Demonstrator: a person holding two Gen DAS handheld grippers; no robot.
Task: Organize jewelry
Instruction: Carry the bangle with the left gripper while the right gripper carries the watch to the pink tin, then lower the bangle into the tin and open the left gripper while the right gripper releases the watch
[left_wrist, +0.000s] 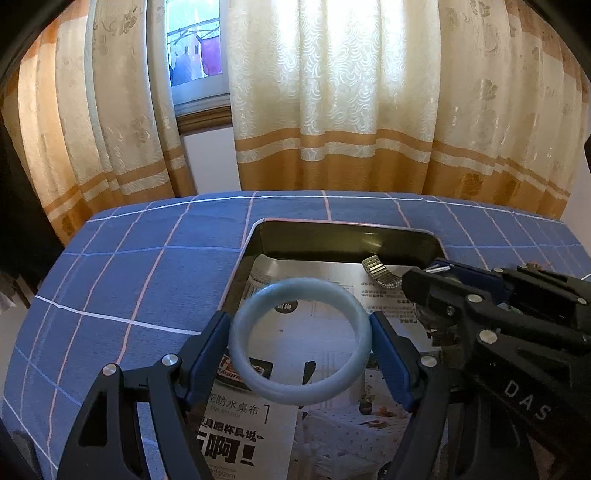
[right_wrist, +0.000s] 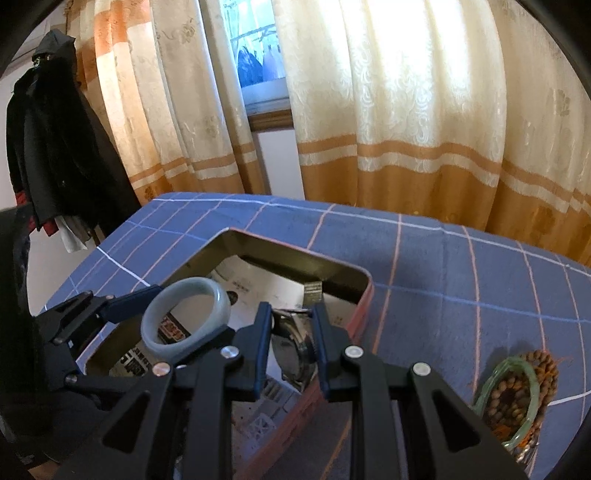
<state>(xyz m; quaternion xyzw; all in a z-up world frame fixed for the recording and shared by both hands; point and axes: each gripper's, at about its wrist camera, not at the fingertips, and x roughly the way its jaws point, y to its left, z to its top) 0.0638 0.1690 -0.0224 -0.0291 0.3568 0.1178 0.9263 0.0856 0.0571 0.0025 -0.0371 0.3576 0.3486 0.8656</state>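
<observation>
The left gripper's fingers, spread wide, pinch a pale jade bangle above the tin box; the right gripper's narrow fingers clamp a steel wristwatch.

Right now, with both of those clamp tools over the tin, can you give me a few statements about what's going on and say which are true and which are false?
1. The left gripper holds a pale blue-grey bangle. True.
2. The right gripper is empty. False: a metal wristwatch sits between its fingers.
3. The tin is lined with printed paper. True.
4. A green bangle lies inside the tin. False: it lies outside on the blue checked cloth, around brown beads.
</observation>
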